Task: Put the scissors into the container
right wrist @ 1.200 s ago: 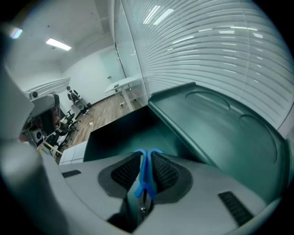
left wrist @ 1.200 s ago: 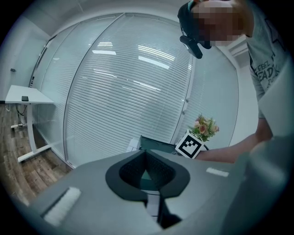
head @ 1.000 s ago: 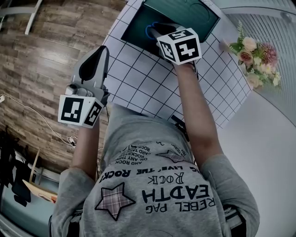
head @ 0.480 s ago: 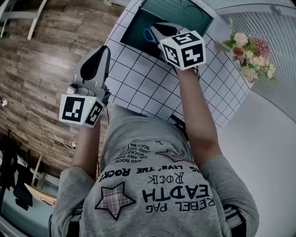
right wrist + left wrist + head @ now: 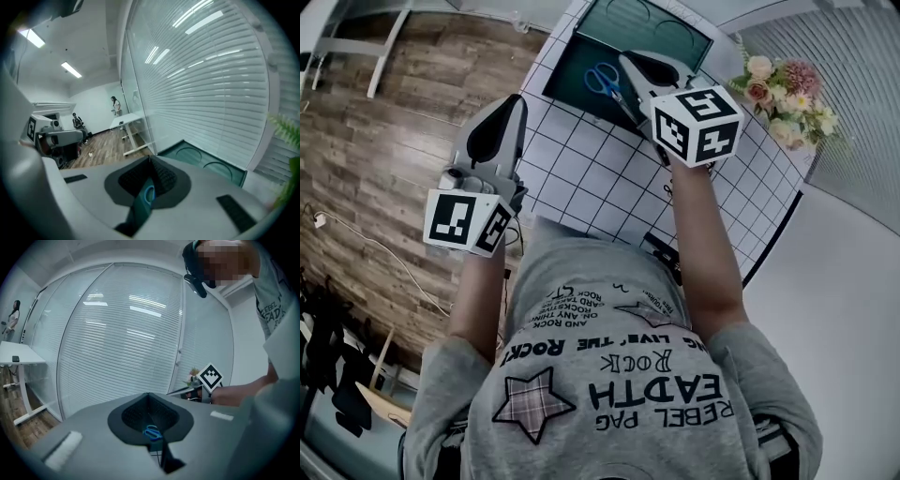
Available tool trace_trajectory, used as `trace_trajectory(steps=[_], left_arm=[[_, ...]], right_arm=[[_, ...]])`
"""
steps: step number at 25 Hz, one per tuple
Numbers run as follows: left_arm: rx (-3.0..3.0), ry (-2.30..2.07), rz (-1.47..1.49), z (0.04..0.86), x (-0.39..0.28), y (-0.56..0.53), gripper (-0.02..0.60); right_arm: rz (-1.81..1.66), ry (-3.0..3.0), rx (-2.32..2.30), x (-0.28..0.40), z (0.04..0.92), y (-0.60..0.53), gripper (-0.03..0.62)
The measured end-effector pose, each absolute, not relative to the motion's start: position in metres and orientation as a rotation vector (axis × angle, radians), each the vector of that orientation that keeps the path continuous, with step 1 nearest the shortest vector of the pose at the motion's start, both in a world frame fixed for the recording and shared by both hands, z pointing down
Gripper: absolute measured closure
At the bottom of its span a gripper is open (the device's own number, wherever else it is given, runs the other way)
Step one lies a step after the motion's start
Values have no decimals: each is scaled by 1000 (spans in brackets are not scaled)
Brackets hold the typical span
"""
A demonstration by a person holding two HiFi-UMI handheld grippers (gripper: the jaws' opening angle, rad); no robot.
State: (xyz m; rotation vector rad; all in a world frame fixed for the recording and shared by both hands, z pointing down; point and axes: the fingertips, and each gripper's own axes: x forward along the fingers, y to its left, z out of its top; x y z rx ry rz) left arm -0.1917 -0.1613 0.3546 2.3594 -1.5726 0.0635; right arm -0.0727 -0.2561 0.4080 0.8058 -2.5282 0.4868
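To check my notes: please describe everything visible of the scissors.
The scissors have two blue handle loops, plastic by their look, and dark closed blades. They lie flat on the floor of the green container, blades toward the person. The right gripper is beside them, fingers shut, holding nothing.

Blue-handled scissors (image 5: 602, 79) lying flat (blades together) inside dark green container (image 5: 572, 67), just beside right claw (image 5: 628, 60) tip.

Office premises. Glass partitions with slatted blinds (image 5: 126, 333), wood-plank floor (image 5: 375, 141), ceiling strip lights (image 5: 71, 69) and a white table (image 5: 18, 357) noted.
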Motion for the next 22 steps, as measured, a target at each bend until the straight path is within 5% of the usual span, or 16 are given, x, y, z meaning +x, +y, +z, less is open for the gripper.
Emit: trace_trajectory(steps=[22], left_arm=[[2579,-1577,55,270,-147,-142,572]], right_arm=[[283,-2816,1068,9,257,-208,577]])
